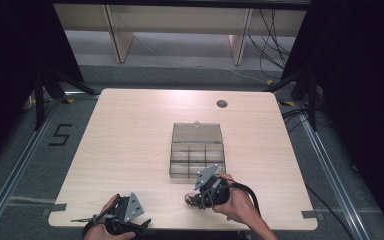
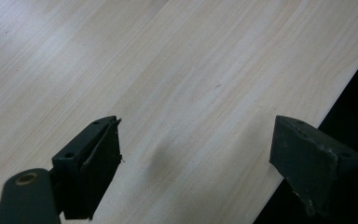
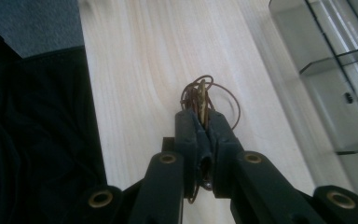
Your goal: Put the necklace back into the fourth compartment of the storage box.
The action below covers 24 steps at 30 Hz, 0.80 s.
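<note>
A clear plastic compartment box point(image 1: 197, 159) lies open in the middle of the table, its lid point(image 1: 197, 132) folded back to the far side. My right gripper point(image 1: 194, 200) is just in front of the box, shut on a small tangle of thin brown loops point(image 3: 200, 95) that sticks out past the fingertips above the wood. The right gripper view shows the box point(image 3: 326, 70) at the right, its compartments looking empty. My left gripper point(image 1: 141, 223) hovers at the table's front edge, left of centre. Its jaws stand wide open point(image 2: 196, 140) over bare wood, with nothing between them.
The light wooden table point(image 1: 130, 140) has a dark round cable hole point(image 1: 222, 103) at the back. In the left gripper view the table's front edge point(image 2: 307, 126) runs under the right jaw. Black curtains and cables surround the table on the floor.
</note>
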Available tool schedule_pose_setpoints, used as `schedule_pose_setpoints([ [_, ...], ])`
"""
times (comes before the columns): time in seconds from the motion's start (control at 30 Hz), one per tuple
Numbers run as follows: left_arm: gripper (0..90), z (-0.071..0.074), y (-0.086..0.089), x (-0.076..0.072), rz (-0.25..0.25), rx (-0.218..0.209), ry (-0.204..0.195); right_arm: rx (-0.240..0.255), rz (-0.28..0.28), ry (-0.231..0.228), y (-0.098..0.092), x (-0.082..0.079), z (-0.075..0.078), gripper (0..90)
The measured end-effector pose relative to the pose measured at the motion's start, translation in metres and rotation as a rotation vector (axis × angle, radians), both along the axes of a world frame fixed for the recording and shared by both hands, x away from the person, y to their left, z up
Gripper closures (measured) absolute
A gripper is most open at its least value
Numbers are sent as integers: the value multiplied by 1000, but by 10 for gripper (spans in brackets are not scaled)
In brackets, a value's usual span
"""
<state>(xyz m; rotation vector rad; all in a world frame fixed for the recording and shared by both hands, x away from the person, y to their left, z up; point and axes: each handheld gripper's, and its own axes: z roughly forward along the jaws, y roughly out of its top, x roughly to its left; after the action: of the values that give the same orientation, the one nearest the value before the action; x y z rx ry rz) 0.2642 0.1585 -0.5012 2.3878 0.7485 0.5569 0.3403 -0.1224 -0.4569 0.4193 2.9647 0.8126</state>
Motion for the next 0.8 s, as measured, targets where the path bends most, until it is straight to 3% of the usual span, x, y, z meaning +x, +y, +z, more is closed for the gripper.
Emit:
schedule_pose_setpoints([
  [0.07, 157, 0, 0, 0, -8, -2, 9, -26, -5, 17, 2, -2, 7, 854],
  [0.13, 157, 0, 0, 0, -3, -6, -2, -22, 15, -8, 3, 1, 12, 853],
  [0.27, 157, 0, 0, 0, 1, -3, 2, -23, 6, -7, 4, 3, 28, 853],
  [0.3, 157, 0, 0, 0, -1, -10, -2, -22, 28, -21, 5, 5, 31, 853],
  [0.47, 157, 0, 0, 0, -1, -12, 1, -29, 26, -44, 8, 13, 48, 853],
  [0.77, 157, 1, 0, -1, 3, -10, -3, -23, -1, -26, 14, 25, 67, 853],
  [0.8, 157, 4, 1, 0, -20, 5, 49, -25, 6, -32, 16, 29, 71, 852],
])
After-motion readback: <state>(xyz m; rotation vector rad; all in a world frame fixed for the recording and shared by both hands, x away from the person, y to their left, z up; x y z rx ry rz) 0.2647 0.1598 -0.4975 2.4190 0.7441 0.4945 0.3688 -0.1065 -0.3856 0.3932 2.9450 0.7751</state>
